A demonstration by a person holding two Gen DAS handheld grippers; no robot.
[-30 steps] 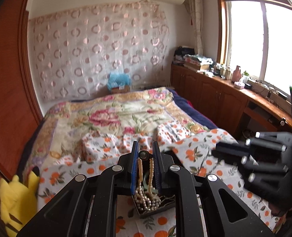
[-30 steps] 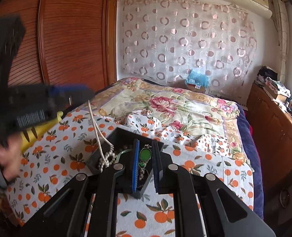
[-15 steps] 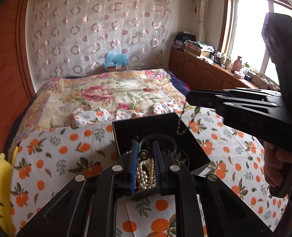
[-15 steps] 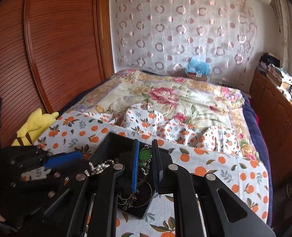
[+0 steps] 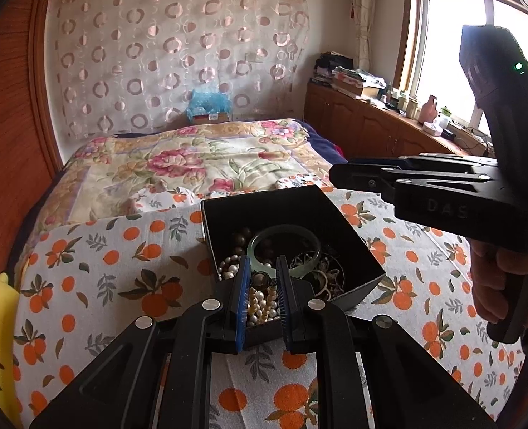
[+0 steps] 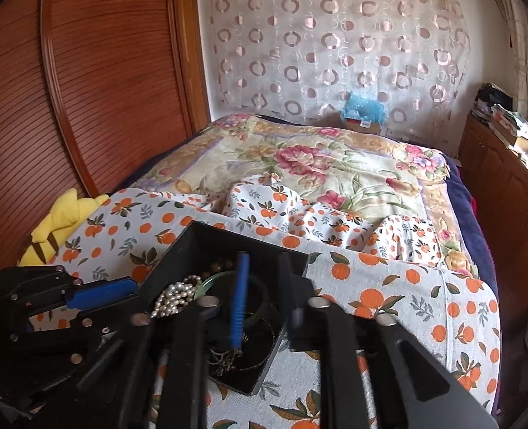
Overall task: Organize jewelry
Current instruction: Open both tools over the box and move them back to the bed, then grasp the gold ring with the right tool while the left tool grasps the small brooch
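An open black box (image 5: 282,207) of jewelry sits on the orange-print cloth (image 5: 103,268) on the bed. My left gripper (image 5: 260,286) is low over its near corner, shut on a pearl necklace (image 5: 260,304) whose beads pile between the blue pads. A pale jade bangle (image 5: 283,246) lies just beyond the fingertips. My right gripper (image 6: 264,286) hangs over the same box (image 6: 206,246); its jaws are opening, blurred, with nothing between them. Chains (image 6: 228,354) lie heaped under it. From the right wrist, the pearls (image 6: 172,296) and the left gripper (image 6: 131,291) show at the left.
A yellow plush toy (image 6: 63,221) lies at the cloth's left edge by the wooden wardrobe doors (image 6: 85,89). A floral quilt (image 5: 192,164) covers the far bed. Wooden cabinets (image 5: 371,132) run under the window on the right. A hand (image 5: 496,286) holds the right gripper's handle.
Both grippers came down to the box. The pearl strand, hanging before, now rests in the box. The right jaws have parted and the green pendant is gone from between them.
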